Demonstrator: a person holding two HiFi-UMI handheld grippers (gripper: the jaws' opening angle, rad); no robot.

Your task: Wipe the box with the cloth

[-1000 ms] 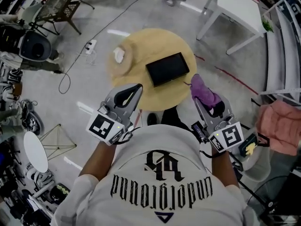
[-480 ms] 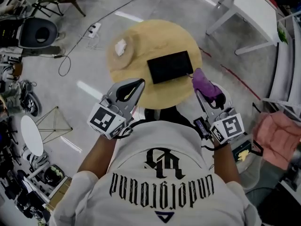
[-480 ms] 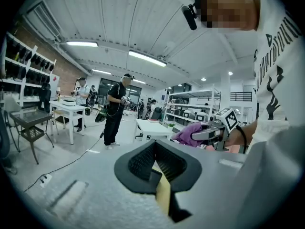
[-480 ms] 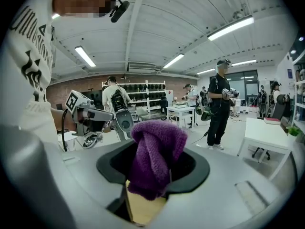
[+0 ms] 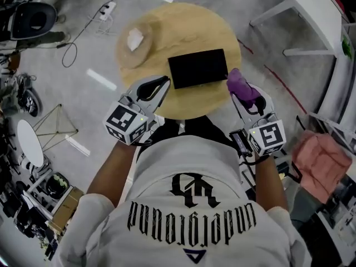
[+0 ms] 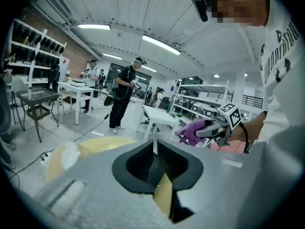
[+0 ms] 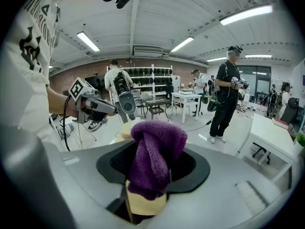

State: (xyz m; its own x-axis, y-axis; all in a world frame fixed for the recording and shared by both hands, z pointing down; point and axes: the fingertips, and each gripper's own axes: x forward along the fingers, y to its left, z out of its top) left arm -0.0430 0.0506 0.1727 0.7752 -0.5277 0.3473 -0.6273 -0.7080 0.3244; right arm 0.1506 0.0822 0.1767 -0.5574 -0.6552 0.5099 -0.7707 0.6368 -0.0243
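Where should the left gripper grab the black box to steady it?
Probably its left short edge, from the left. The black box lies flat and thin, so only an edge offers a pinch, and that edge is nearest the left gripper, whose jaws have just been opening with nothing between them. It leaves the top free for the purple cloth.

cloth [image 5: 240,85]: purple
box [image 5: 198,68]: black
table [image 5: 189,26]: pale yellow, wood-grained
shirt [image 5: 192,174]: white, printed with black lettering

Left gripper [image 5: 160,85] over the near edge of the round table [image 5: 183,32], jaws just opening a crack, empty, right gripper [image 5: 239,95] at that edge's right, clamping purple cloth [image 5: 242,85]
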